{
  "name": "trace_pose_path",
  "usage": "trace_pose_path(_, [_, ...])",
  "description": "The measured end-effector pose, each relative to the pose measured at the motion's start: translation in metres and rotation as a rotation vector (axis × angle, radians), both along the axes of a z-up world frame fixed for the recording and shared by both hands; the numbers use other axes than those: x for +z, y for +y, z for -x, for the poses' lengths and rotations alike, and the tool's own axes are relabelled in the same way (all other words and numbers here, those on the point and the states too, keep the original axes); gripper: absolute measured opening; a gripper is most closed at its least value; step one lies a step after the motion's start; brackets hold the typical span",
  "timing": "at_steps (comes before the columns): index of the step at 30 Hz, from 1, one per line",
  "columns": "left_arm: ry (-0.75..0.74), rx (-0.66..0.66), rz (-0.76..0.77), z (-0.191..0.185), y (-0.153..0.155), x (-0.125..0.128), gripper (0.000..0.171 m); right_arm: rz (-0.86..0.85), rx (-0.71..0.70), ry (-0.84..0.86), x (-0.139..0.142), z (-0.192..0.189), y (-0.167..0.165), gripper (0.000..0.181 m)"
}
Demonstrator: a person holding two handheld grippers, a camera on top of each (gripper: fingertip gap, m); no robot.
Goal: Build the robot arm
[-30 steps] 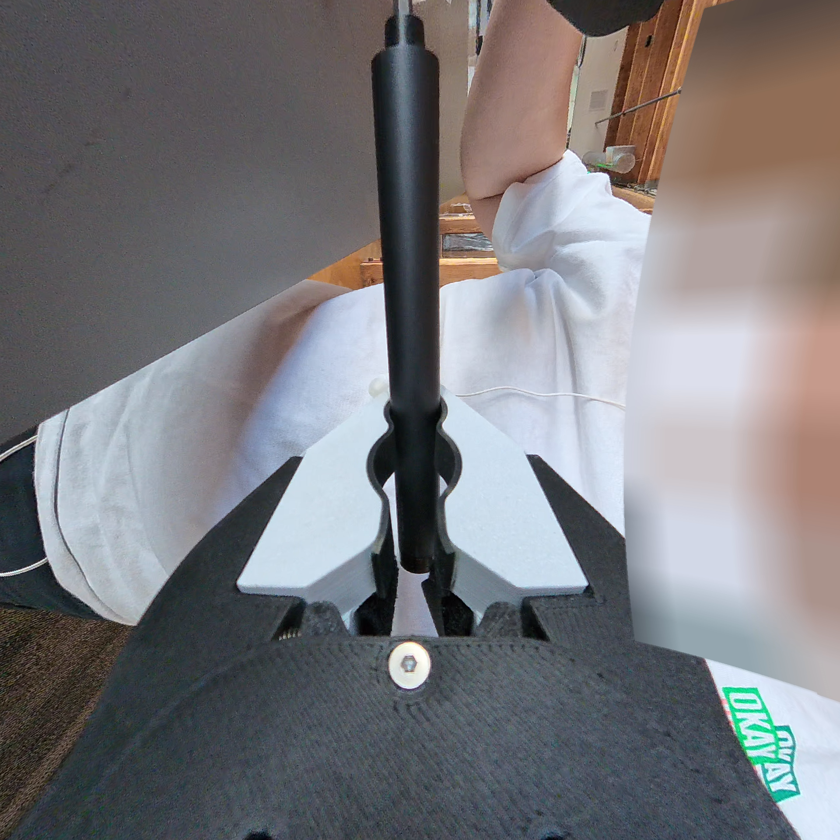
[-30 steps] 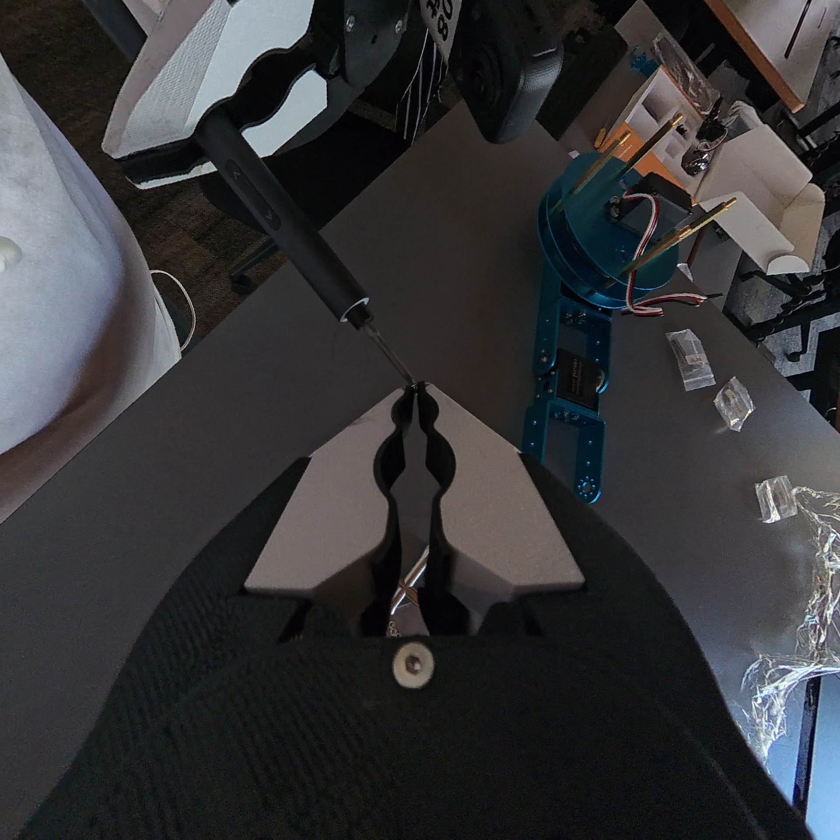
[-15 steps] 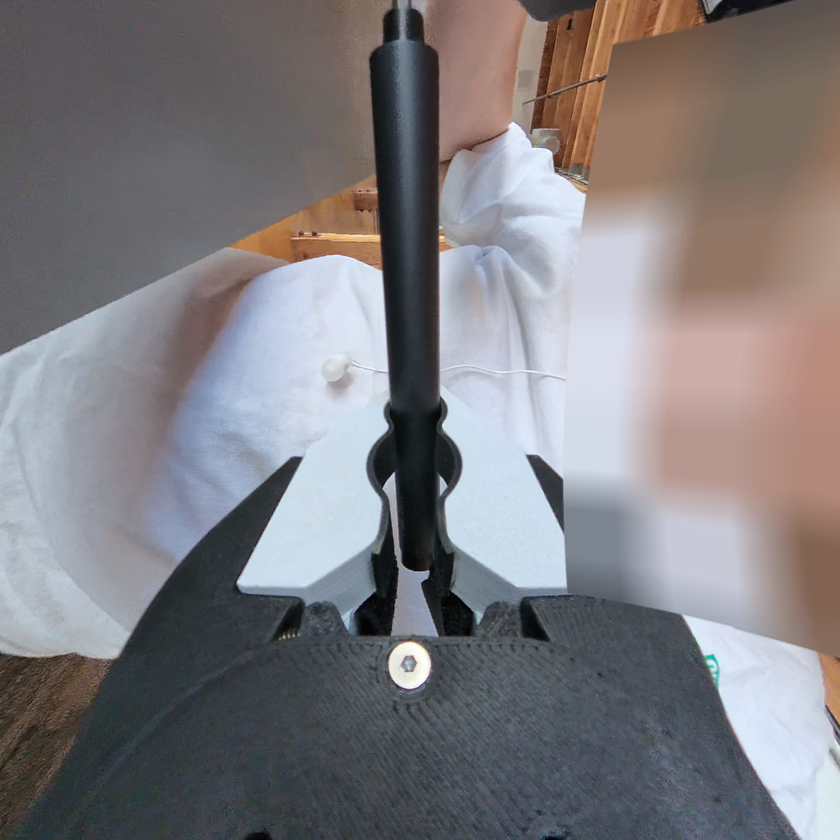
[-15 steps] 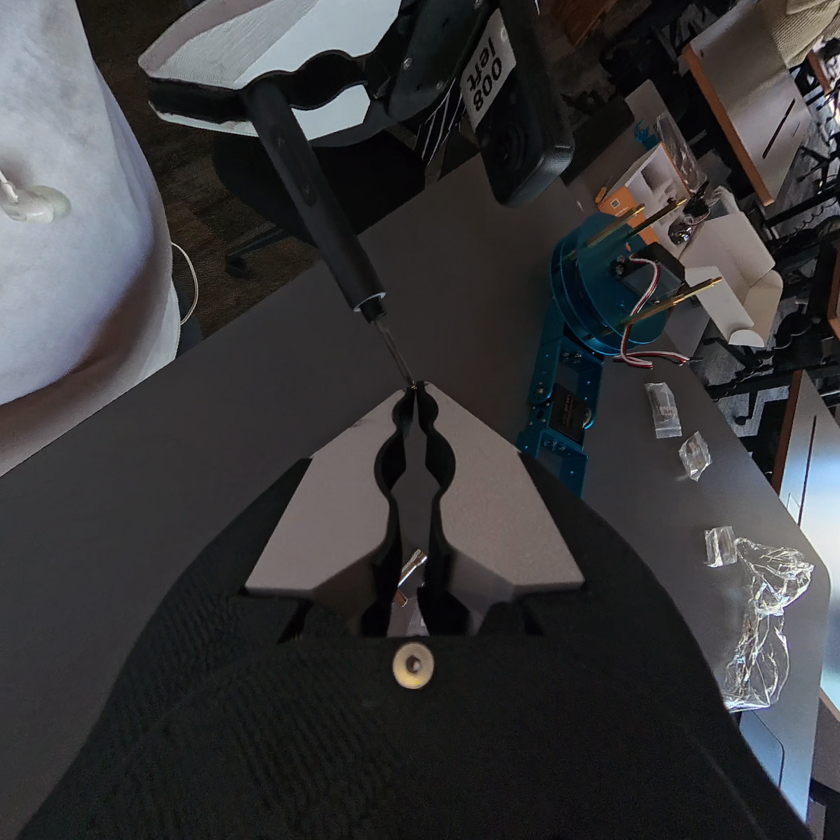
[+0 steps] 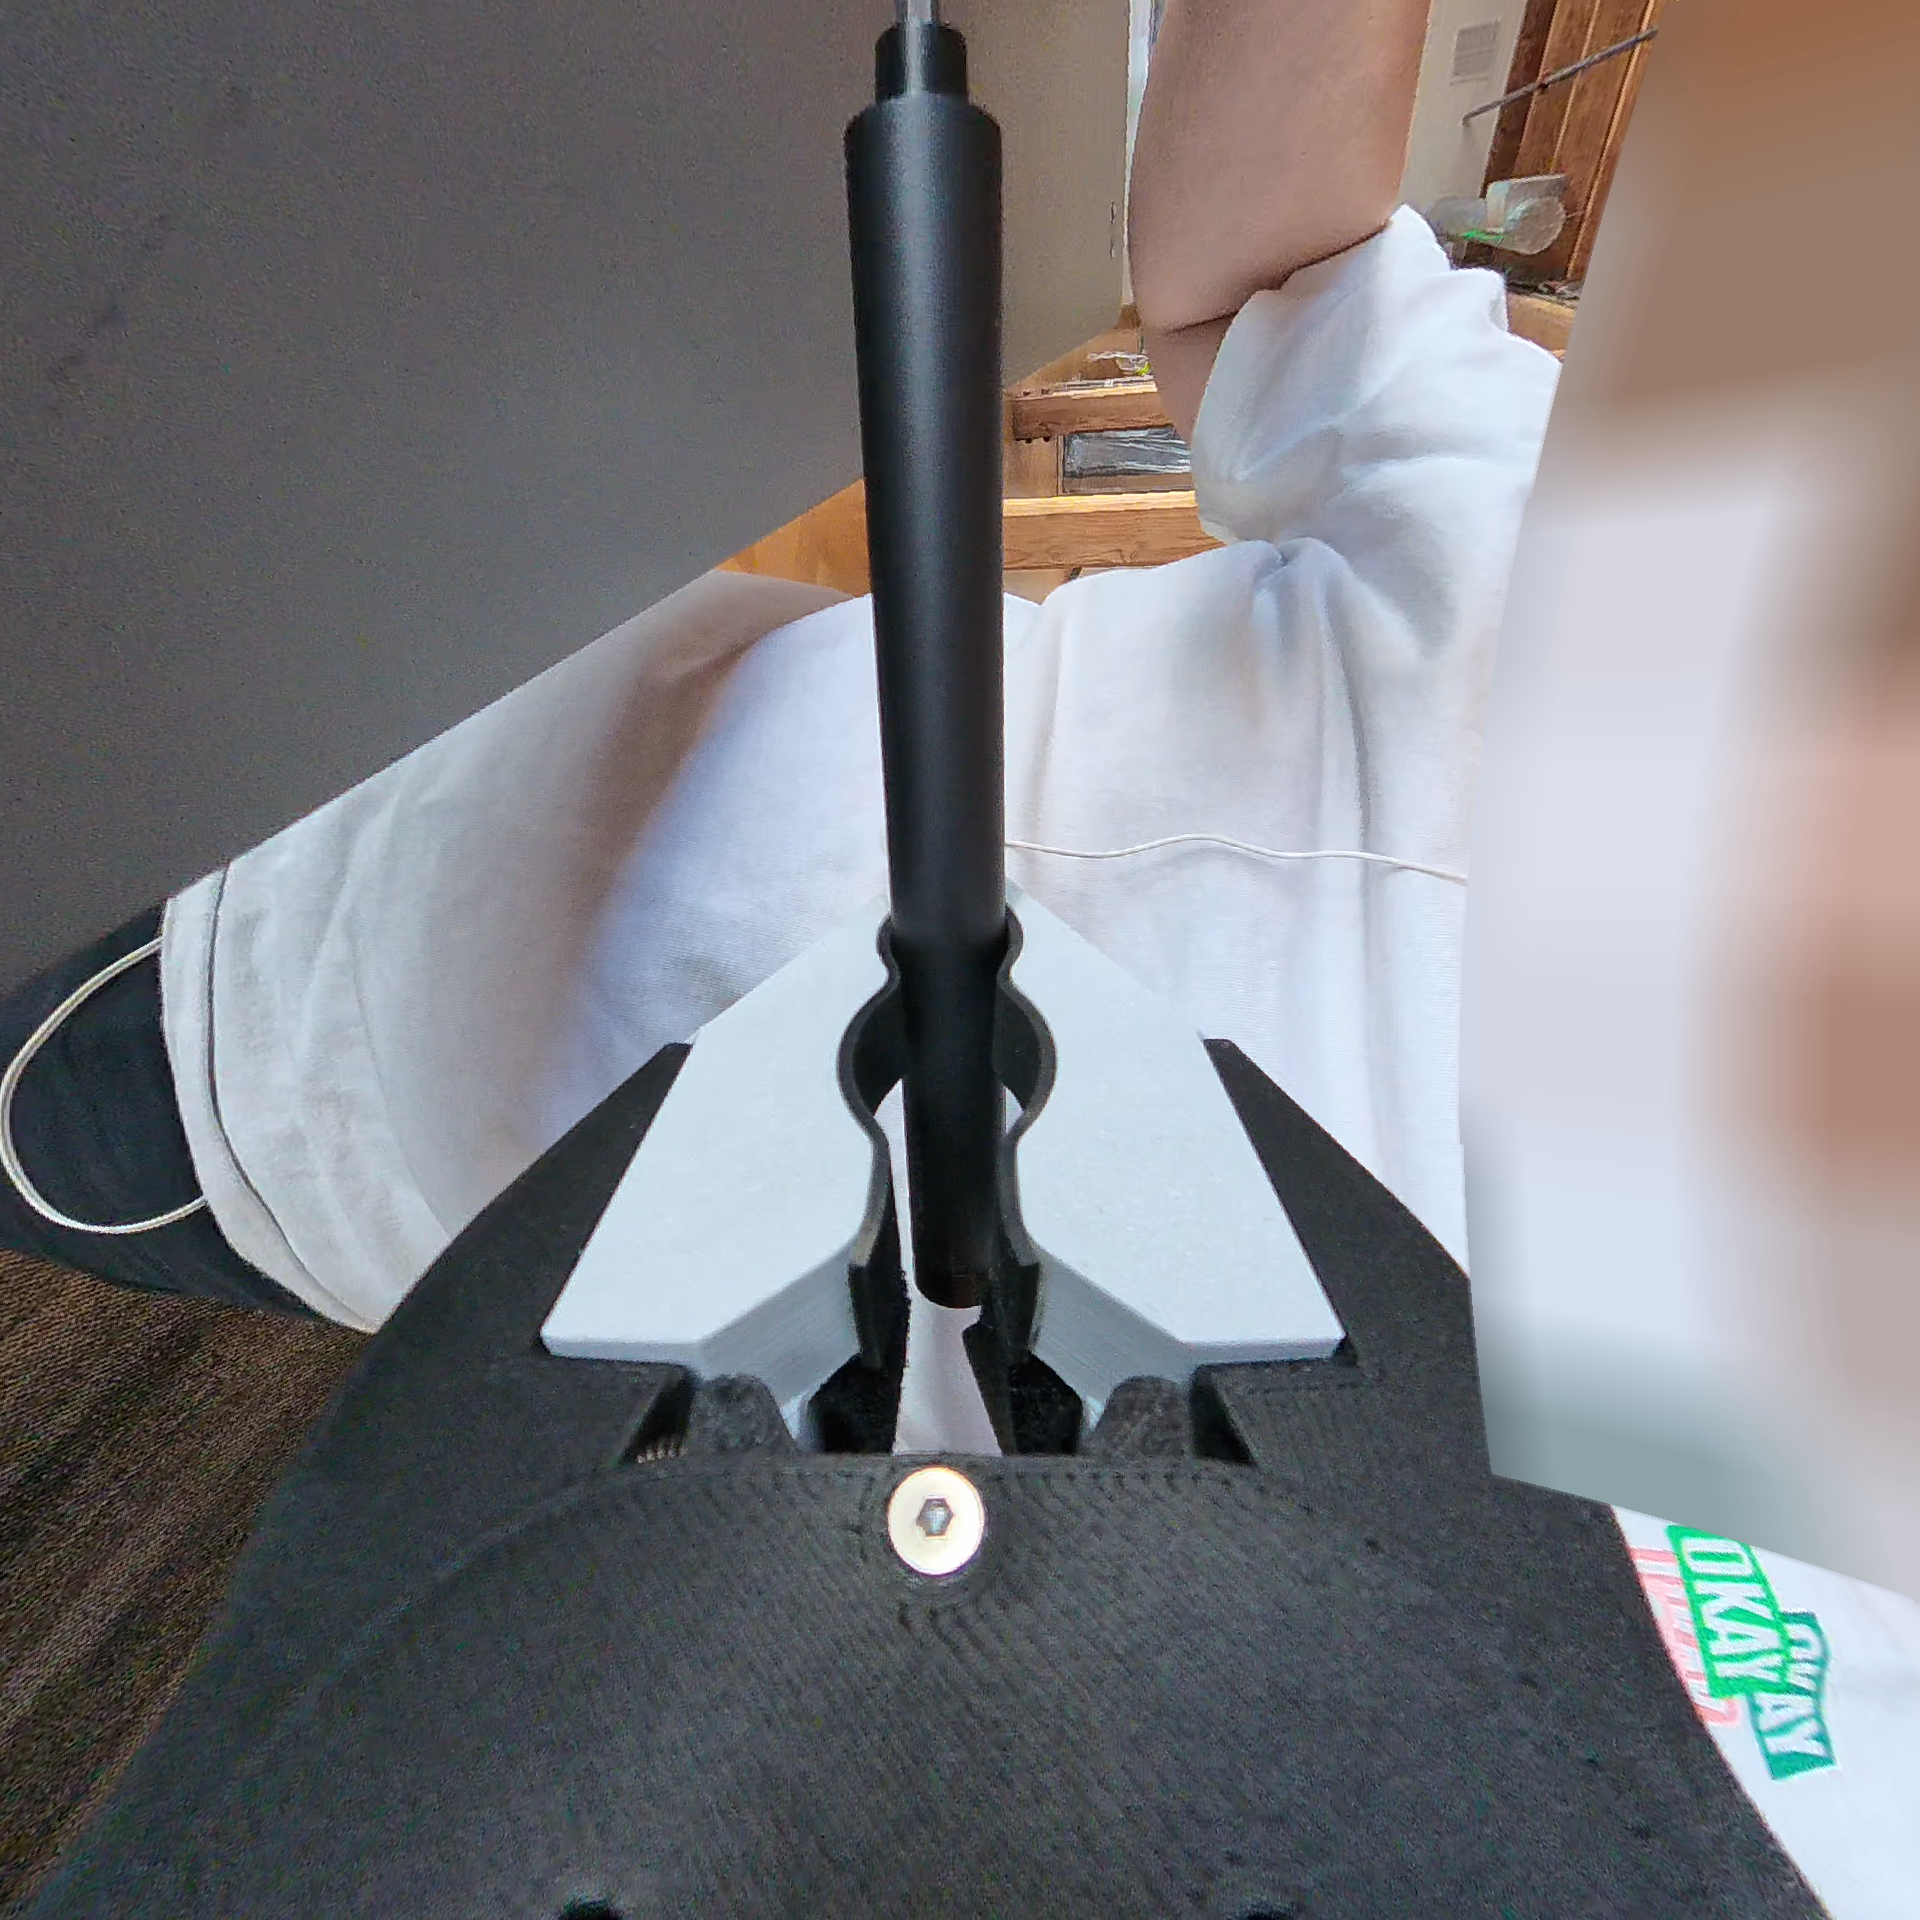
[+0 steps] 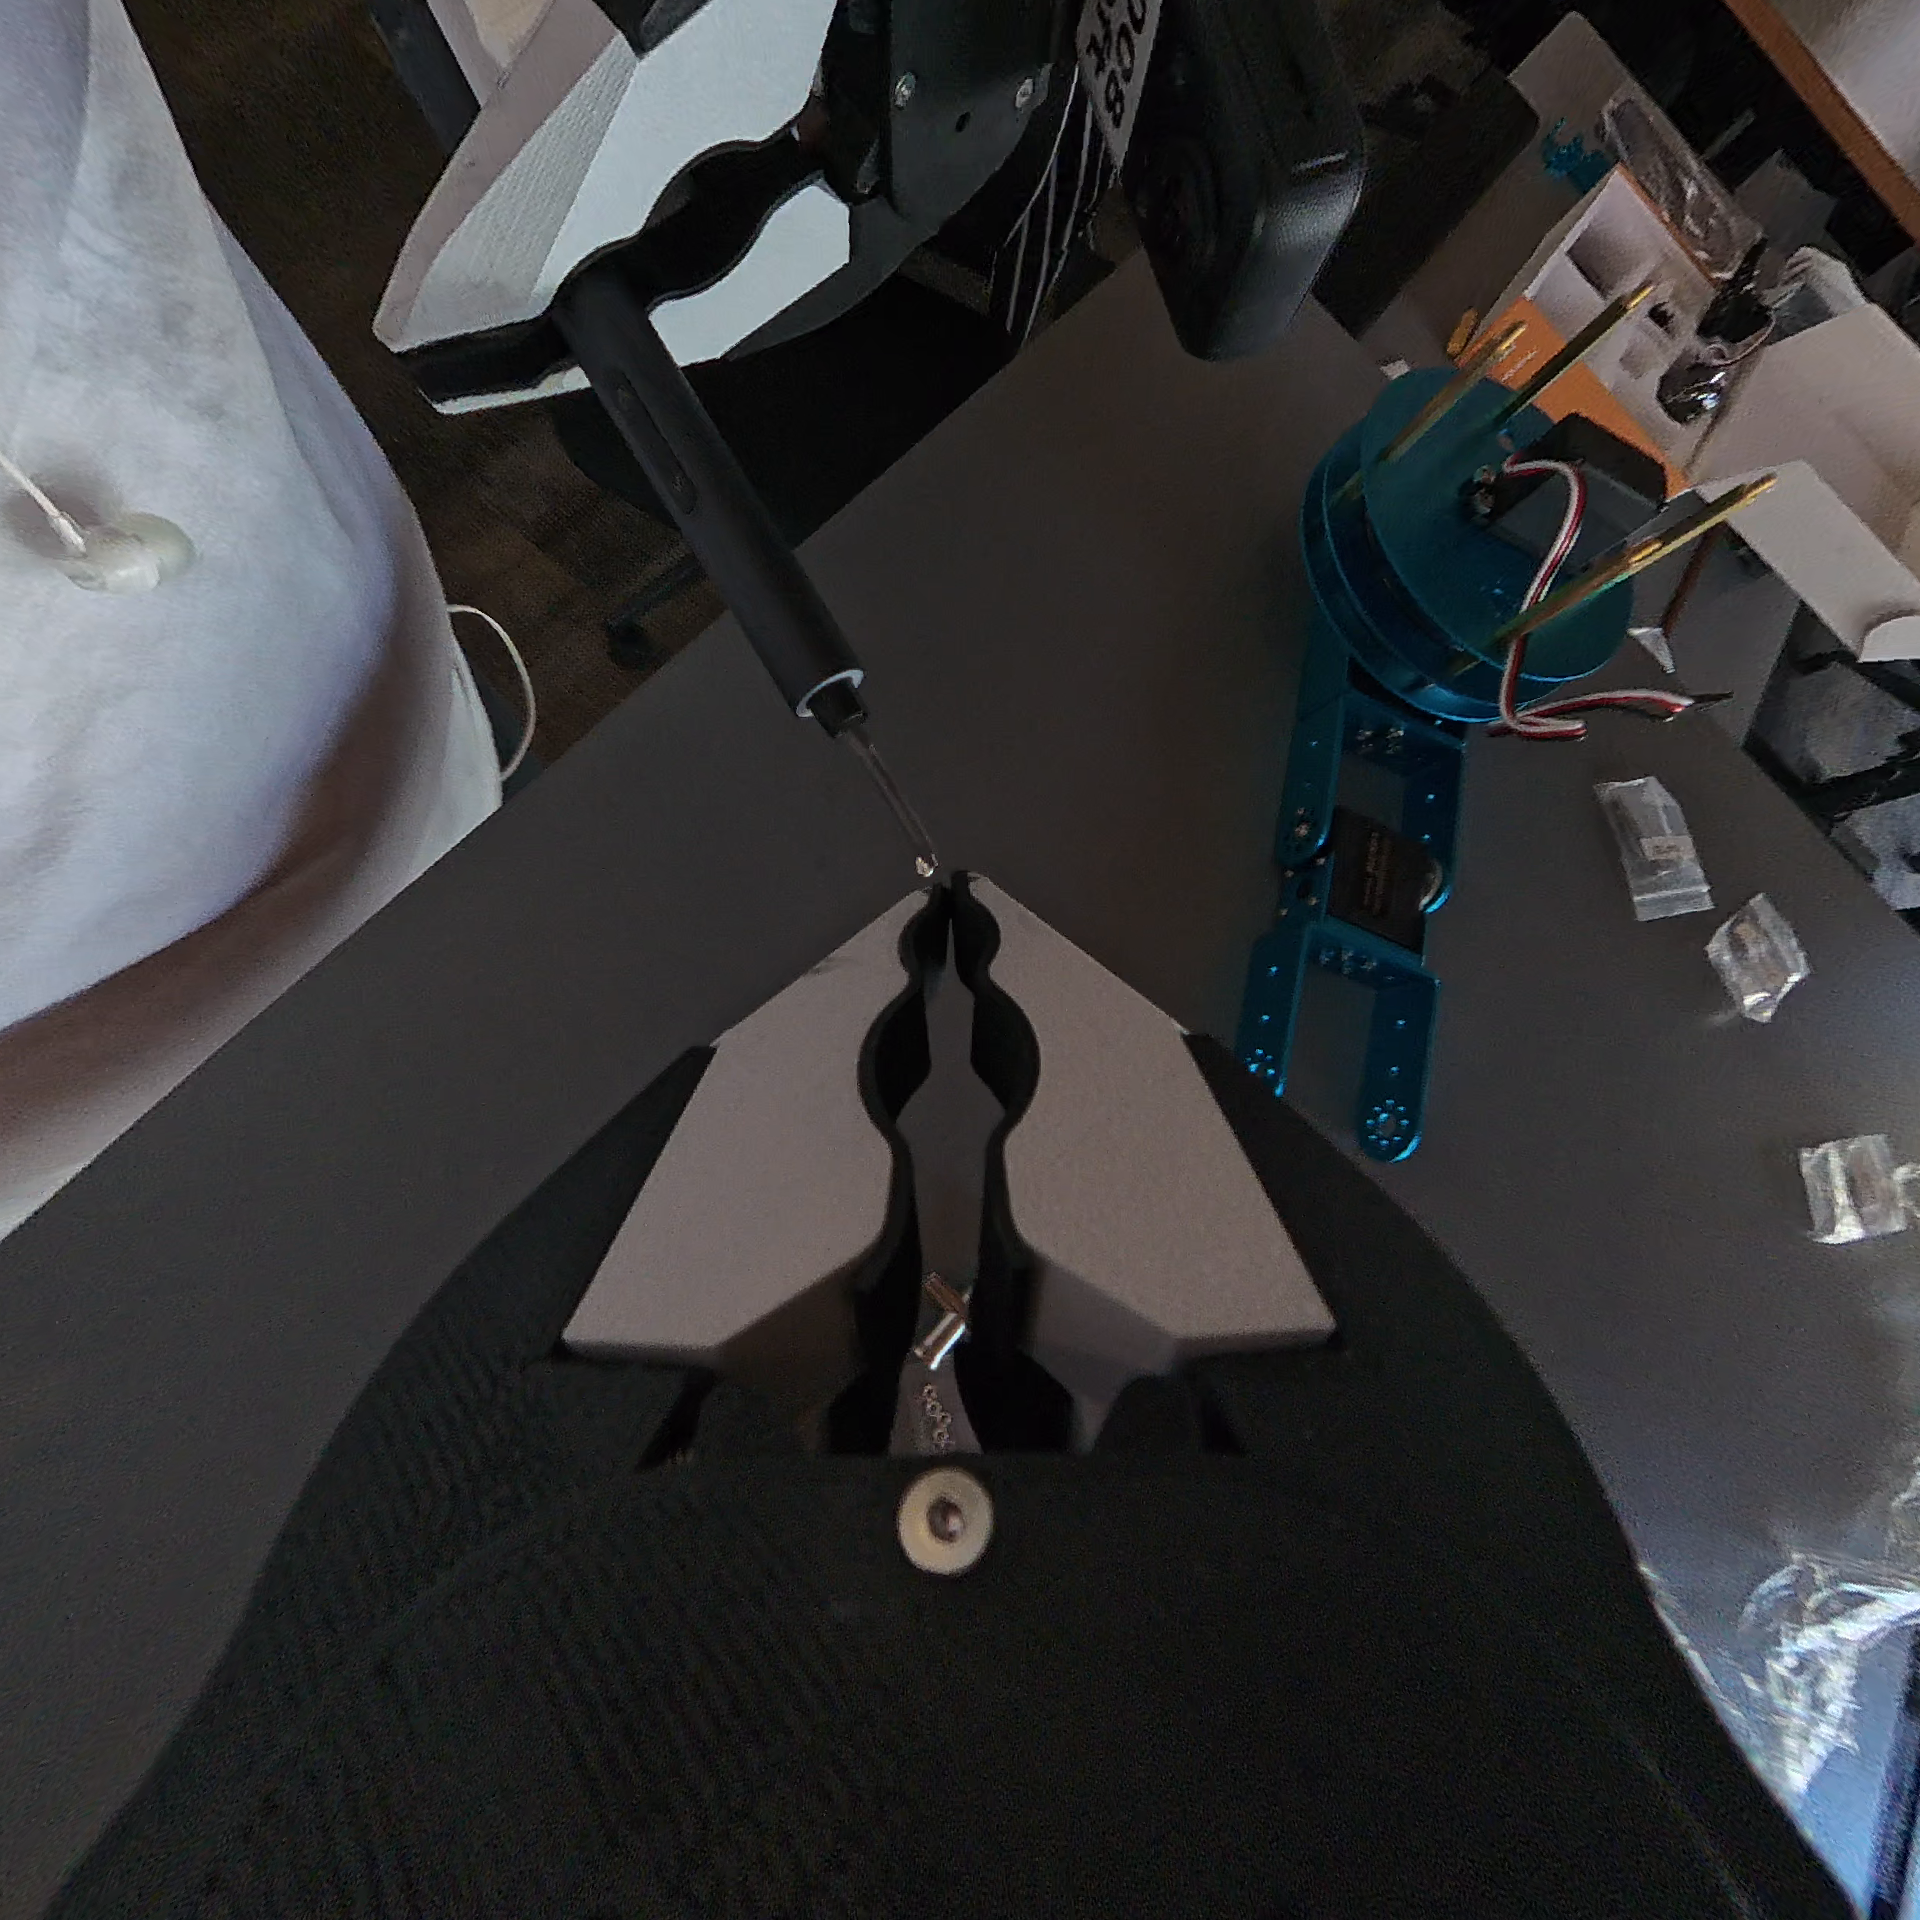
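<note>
Black screwdriver (image 5: 940, 582) sits clamped in the left hand-held gripper (image 5: 948, 940), its tip just off the pinched-together tips of the right hand-held gripper (image 6: 951, 883) above the grey counter (image 6: 1091, 623); whether those tips pinch anything, I cannot tell. Blue bracket assembly (image 6: 1382, 831) lies right of them.

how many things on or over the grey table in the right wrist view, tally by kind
grippers: 2, the left gripper and the right gripper
black screwdriver: 1, clamped in the left gripper
blue servo bracket assembly: 1
small clear plastic bags: 4, one crumpled at the table edge
total: 8
</note>
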State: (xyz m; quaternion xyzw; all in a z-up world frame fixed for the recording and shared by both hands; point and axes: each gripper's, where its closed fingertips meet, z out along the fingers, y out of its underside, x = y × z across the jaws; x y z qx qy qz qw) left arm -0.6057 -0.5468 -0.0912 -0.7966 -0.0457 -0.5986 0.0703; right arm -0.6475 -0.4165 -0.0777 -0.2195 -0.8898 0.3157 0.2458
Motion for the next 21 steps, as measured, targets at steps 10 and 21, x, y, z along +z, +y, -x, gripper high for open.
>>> trace_pose_path(10, [-0.01,0.034,-0.036,0.003,0.002,0.0,0.008,0.419,-0.234,-0.125,-0.005,0.004,0.01,0.023])
trace_pose_path(21, [-0.071,0.065,-0.075,0.0,0.006,0.013,0.008,0.628,-0.348,-0.006,0.013,0.007,-0.004,0.007])
